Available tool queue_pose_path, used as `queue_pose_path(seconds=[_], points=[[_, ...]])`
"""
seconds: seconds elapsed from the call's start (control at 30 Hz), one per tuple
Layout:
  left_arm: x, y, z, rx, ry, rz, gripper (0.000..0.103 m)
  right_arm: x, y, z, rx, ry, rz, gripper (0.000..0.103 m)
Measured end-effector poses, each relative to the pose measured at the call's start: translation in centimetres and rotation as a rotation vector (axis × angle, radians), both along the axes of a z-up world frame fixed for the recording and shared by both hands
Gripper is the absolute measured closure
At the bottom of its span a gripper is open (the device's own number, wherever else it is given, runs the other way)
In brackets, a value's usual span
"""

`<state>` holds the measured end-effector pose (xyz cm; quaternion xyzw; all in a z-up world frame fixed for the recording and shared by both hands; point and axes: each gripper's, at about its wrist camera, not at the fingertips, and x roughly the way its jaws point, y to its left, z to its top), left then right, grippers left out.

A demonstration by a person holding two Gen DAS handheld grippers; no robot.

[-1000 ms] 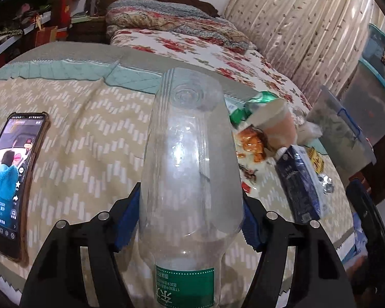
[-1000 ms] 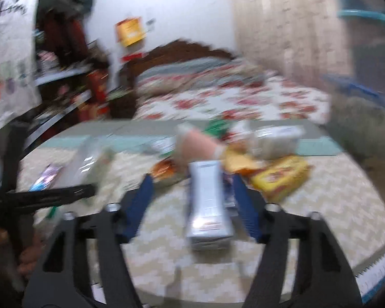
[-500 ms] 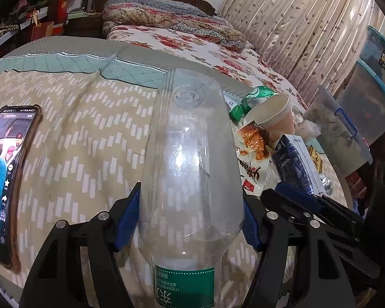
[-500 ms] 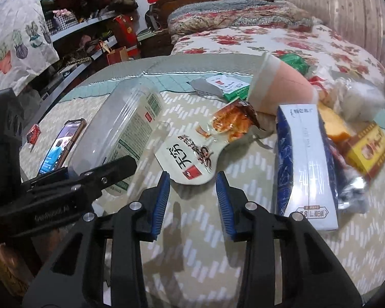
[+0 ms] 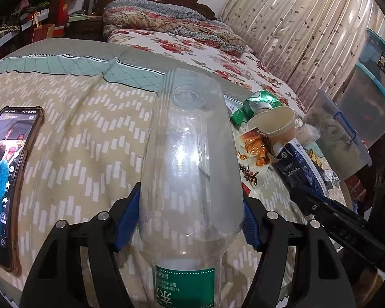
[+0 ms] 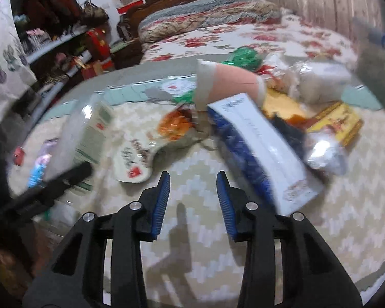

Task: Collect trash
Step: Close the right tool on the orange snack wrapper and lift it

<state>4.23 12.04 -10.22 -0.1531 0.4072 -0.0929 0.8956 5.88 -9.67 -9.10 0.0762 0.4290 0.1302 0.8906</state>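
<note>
Over the bed's right edge, my right gripper [image 6: 192, 200], half-narrowed and empty, has dropped toward the wrapper [image 6: 141, 154]; my left gripper [image 5: 191, 220] stays clamped on the bottle [image 5: 190, 159].

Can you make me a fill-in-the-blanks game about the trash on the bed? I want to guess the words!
1. The left gripper is squeezing an empty clear plastic ____.
2. The right gripper has ____ between its blue pads.
3. The phone lies on the cover with its screen switched ____.
4. The paper cup in the trash pile is lying on its ____.

Missing words: bottle; nothing; on; side
</note>
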Motion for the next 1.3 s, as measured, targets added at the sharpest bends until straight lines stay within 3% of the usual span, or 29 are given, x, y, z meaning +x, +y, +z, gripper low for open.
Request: queue_pose_path(seconds=[0.2,0.37,0.63,0.7,0.77,0.87,1.03,1.3], points=[[-0.1,-0.1,0.0,0.001,0.000,-0.005,0.038,1.1,3.6,-0.1,0.017,0.039,0.082,0.062],[-0.1,-0.2,0.0,-0.003,-0.002,-0.005,0.038,1.8,2.9,-1.4,0.104,0.115,0.011,0.050],[-0.1,-0.2,0.0,-0.003,-0.002,-0.005,0.038,3.5,2.4,-2.3,0.244,0.129,-0.068,0.045],[-0.2,-0.2,0.0,-0.002,-0.002,-0.005,0.038,3.9,2.7,-2.4,0.262,0.129,-0.074,0.048],[-0.1,-0.2,0.0,-0.002,-0.002,-0.005,0.038,4.4,3.0,-2.6,0.265,0.134,-0.076,0.067],[-0.2,-0.2,0.0,-0.004,-0.003,-0.005,0.038,4.9,3.2,-2.8,0.271,0.141,-0.077,0.085],[-0.2,-0.2,0.0,-0.002,-0.002,-0.005,0.038,4.5,3.2,-2.6,0.280,0.130,-0.066,0.095],[-0.2,-0.2,0.0,-0.003,-0.003,-0.005,0.038,1.4,3.0,0.9,0.138,-0.024,0.029,0.095]])
